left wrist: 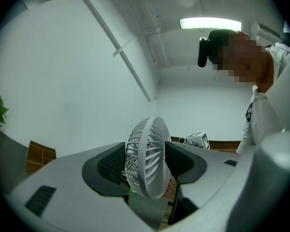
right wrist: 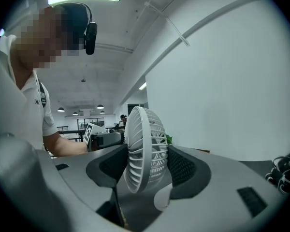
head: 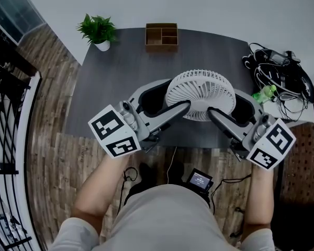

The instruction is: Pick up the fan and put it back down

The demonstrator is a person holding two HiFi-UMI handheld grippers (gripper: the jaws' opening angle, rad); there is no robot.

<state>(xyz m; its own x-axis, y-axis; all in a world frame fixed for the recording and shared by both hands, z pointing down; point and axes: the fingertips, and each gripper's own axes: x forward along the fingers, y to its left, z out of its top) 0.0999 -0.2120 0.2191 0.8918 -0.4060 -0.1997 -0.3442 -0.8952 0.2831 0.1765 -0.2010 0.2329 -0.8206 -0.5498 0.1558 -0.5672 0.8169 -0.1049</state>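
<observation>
A white round fan (head: pixel 201 93) is held over the dark desk (head: pixel 115 82), its grille turned up toward the head view. My left gripper (head: pixel 170 102) grips its left rim and my right gripper (head: pixel 226 106) grips its right rim. In the left gripper view the fan (left wrist: pixel 147 158) stands edge-on between the two dark pads, which press on its front and back. The right gripper view has the same fan (right wrist: pixel 145 149) clamped between that gripper's pads. Both gripper views point upward at wall and ceiling. The fan's base is hidden.
At the desk's back edge stand a potted plant (head: pixel 98 30) and a wooden organizer (head: pixel 161 35). A tangle of black cables (head: pixel 280 72) and a green object (head: pixel 265 93) lie at the right. A small screen device (head: pixel 200 180) hangs near my waist.
</observation>
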